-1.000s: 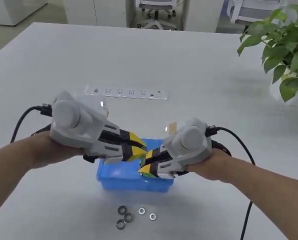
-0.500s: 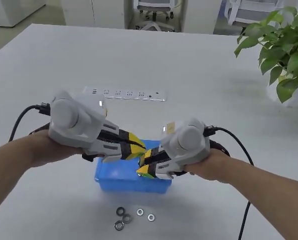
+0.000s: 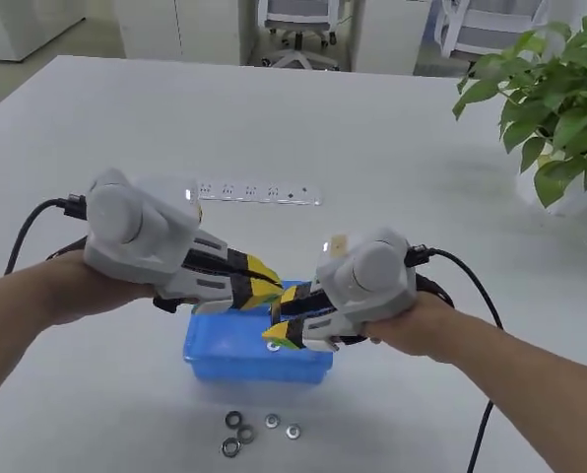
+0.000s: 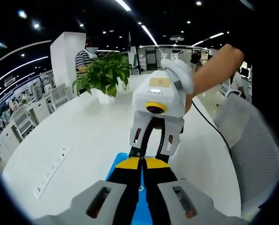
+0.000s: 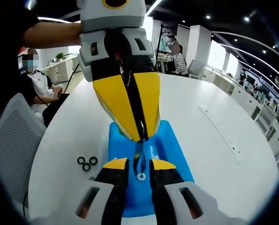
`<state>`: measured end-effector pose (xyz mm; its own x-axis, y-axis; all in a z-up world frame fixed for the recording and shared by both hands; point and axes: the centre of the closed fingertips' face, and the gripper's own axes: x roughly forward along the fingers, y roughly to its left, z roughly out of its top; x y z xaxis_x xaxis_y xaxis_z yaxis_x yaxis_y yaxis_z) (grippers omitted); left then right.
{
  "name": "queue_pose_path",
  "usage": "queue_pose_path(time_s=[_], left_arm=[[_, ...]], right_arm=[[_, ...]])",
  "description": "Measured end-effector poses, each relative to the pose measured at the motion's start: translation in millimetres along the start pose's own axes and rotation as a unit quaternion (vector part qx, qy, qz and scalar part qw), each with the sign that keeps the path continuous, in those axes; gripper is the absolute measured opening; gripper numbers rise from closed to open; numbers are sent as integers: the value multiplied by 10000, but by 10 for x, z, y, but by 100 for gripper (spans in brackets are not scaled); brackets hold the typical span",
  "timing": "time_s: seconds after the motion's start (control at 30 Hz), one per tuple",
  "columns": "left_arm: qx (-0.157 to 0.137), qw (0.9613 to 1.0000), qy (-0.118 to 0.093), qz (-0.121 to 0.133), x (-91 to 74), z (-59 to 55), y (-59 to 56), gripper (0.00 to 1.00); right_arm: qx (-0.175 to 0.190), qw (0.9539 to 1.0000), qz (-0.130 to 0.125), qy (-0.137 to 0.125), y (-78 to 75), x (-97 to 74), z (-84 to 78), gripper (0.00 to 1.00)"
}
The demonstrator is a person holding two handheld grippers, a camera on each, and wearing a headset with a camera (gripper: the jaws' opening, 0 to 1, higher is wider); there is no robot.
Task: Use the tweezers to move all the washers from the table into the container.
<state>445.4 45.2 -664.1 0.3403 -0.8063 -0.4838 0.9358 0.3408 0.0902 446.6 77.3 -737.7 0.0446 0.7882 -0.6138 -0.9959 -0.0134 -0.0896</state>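
The step in hand looks like a drop-off over the container (image 3: pixel 254 363), a shallow blue tray on the white table (image 3: pixel 392 177), with both grippers meeting above it.

The left gripper (image 3: pixel 267 286) reaches in from 9 o'clock. In the right gripper view its yellow jaws are clenched on the upper end of the tweezers (image 5: pixel 139 157), which hang as a thin dark sliver down toward the tray. The right gripper (image 3: pixel 279 337) comes in from 3 o'clock. Its jaws stand a little apart on either side of the tweezers' legs, and whether they are pressing on them cannot be told.

One washer (image 5: pixel 141 176) sits at the very tip of the tweezers, over the blue floor of the container. It is not clear whether it is pinched or already lying loose. Nothing else can be made out inside the tray, though the grippers hide much of it.

About five washers (image 3: pixel 245 433) lie in a loose cluster on the table at 6 o'clock from the container, just beside its near wall. A power strip (image 3: pixel 259 190) lies at 12 o'clock, well apart, and a plant (image 3: pixel 550 108) stands at about 2 o'clock.

By this reckoning the task is early. The next move likely calls for letting the tweezers spring open, then carrying their tips over the near wall down to the cluster and lining them up on a single washer's rim.
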Motion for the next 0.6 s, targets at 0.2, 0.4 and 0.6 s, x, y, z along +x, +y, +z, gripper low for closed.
queue_pose_path(time_s=[0.2,0.4,0.6], left_arm=[[-3,10000,-34,-27,-46,68,-45,5],[48,10000,-29,-57,-88,122,-103,5],[82,9999,-21,-109,-135,199,-171,5]], right_arm=[[56,9999,-130,-33,6,-115,19,22],[104,9996,-263,-77,44,-248,56,28],[140,9993,-346,-95,101,-361,61,34]])
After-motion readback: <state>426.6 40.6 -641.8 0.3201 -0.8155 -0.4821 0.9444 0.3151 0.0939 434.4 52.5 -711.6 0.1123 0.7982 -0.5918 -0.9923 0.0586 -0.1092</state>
